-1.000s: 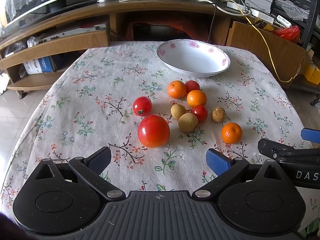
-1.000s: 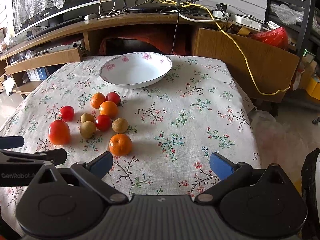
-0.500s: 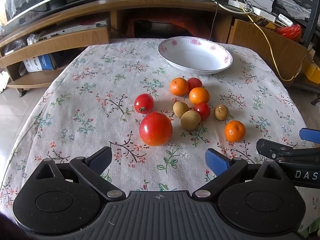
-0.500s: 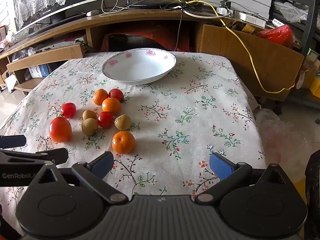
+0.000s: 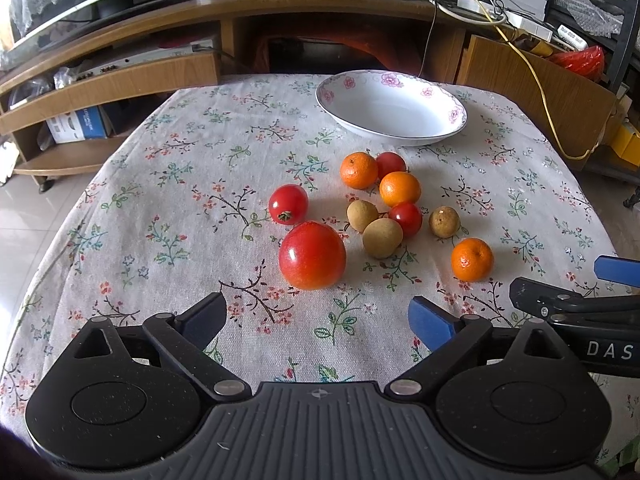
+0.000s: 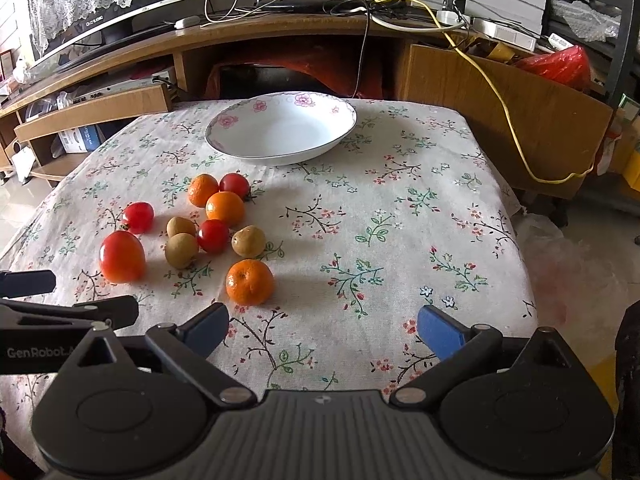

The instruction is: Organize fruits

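Observation:
Several fruits lie loose on the floral tablecloth (image 5: 168, 216): a large red tomato (image 5: 312, 255), small tomatoes (image 5: 288, 204), mandarins (image 5: 472, 260) and brown longans (image 5: 382, 238). An empty white bowl with pink flowers (image 5: 452, 114) stands behind them; it also shows in the right wrist view (image 6: 224, 122). My left gripper (image 5: 318, 320) is open and empty, just short of the large tomato. My right gripper (image 6: 322, 328) is open and empty, its left finger near the nearest mandarin (image 6: 250, 282).
A wooden TV stand (image 6: 280, 36) with cables stands behind the table. A wooden panel (image 6: 500, 108) and a yellow cable (image 6: 504, 108) are at the back right. The table's right edge (image 6: 520, 240) drops to the floor.
Both grippers have moved slightly forward towards the fruit. Nothing on the table has moved.

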A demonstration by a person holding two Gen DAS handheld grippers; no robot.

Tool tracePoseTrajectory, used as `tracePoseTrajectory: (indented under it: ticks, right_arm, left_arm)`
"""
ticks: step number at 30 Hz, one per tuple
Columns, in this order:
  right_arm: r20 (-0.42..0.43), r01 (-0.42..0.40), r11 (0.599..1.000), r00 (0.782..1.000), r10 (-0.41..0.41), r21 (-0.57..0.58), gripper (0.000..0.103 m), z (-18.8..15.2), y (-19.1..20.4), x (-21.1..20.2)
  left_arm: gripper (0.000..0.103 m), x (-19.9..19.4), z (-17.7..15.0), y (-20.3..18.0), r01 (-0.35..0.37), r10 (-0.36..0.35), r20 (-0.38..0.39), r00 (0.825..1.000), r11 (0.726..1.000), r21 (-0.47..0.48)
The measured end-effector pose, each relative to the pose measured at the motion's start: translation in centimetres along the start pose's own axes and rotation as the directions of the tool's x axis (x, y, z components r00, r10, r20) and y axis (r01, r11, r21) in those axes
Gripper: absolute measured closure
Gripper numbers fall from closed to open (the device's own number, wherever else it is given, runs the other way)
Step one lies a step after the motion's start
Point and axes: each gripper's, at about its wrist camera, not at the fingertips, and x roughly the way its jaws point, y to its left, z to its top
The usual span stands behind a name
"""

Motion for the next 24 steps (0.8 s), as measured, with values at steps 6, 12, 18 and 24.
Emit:
tracePoseTrajectory:
  ticks: [6,12,18,24]
  right_arm:
    - [-0.004,-0.011,1.000,1.000,0.011,-0.003,0.005,0.0,0.1,0.1]
    - [0.001,-0.025,1.000,1.000,0.025,-0.018,0.007,0.4,0.4,0.4]
    - [-0.008,-0.075,0.996,0.997,0.075,-0.042,0.016,1.1,1.0,1.3]
    - [-0.026,-0.131,0.989,0.991,0.130,-0.068,0.031,1.8,1.6,2.6]
  left_arm:
    - [0.004,0.1,0.0,0.1,-0.002,0.002,0.001,1.000,1.000,0.001]
    - [0.004,0.3,0.2,0.4,-0.011,0.011,0.002,1.000,1.000,0.002]
    - [0.004,0.8,0.7,0.8,-0.044,0.043,0.018,0.999,0.999,0.030]
    - [0.003,1.4,0.9,1.4,-0.034,0.033,0.025,0.999,0.999,0.040]
